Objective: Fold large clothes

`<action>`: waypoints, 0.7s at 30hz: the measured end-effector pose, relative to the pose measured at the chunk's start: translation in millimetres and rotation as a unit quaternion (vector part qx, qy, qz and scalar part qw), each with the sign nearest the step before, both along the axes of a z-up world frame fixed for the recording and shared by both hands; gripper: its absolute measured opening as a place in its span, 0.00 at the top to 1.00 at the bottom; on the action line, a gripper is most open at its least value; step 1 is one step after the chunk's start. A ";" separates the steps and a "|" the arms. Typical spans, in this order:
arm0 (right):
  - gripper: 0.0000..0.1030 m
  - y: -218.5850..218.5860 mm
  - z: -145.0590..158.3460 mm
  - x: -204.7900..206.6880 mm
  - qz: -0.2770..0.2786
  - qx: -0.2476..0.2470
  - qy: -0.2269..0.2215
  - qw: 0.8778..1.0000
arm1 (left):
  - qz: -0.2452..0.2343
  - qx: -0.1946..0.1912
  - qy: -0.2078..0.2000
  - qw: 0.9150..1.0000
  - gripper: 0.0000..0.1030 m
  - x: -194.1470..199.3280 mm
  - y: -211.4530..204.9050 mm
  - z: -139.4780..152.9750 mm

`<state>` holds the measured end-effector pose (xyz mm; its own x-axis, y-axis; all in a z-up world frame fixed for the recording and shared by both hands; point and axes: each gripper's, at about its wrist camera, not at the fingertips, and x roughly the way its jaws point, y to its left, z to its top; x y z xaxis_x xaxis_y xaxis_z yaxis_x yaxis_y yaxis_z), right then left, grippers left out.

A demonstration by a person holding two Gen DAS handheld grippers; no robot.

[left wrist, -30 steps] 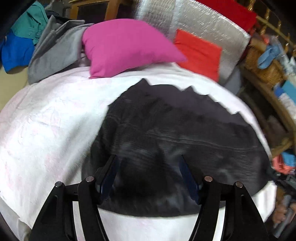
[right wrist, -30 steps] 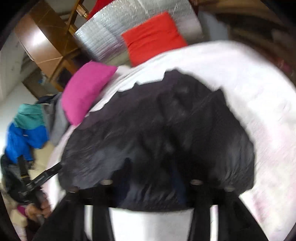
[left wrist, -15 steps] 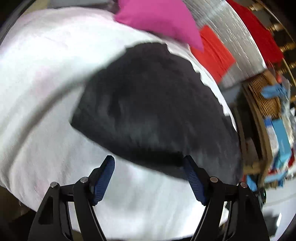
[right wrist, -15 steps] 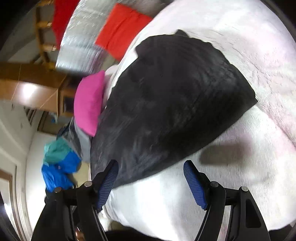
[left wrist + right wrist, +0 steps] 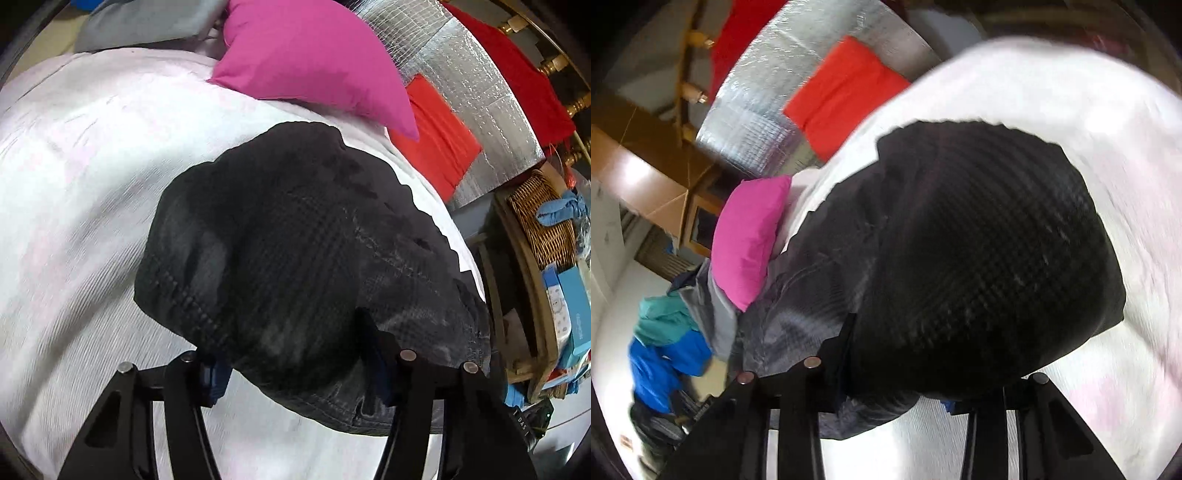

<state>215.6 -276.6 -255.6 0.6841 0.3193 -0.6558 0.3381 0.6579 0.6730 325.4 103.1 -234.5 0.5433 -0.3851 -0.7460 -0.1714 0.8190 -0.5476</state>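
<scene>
Beyond left fingers [image 5: 295, 365], wicker basket [image 5: 535, 218]

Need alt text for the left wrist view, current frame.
The left gripper has the near edge of a black garment between its fingers, jaws just closing. The garment lies on a white bedspread, with a pink pillow and an orange cushion behind.
</scene>
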 end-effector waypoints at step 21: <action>0.73 8.3 -7.5 -1.9 0.018 -0.038 0.026 0.999 | -0.020 0.089 -0.028 0.995 0.63 -2.5 -21.3 9.0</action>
